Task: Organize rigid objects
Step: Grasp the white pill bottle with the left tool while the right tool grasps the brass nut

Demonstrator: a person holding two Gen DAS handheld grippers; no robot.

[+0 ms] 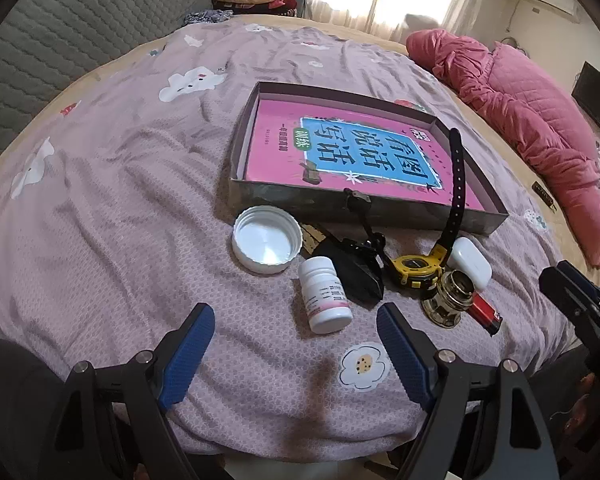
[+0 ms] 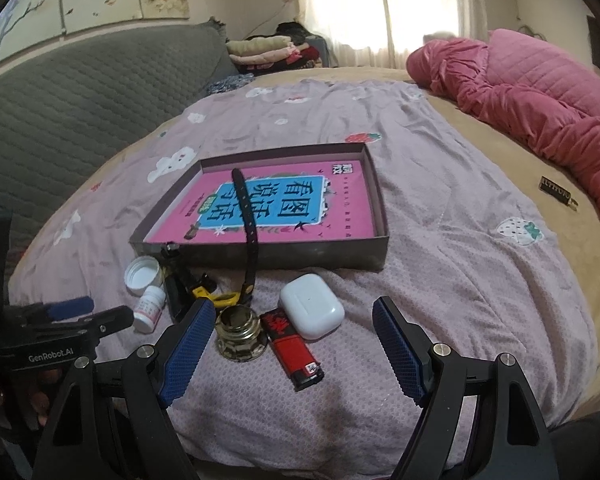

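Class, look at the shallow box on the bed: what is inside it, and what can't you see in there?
Inside the box lies a pink book, nearly filling it. A black watch strap drapes over its near wall onto the book. The box floor beneath the book is hidden.

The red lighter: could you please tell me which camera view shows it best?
The right wrist view: the red lighter lies whole and unobstructed. The left wrist view shows only part of it, behind the glass jar.
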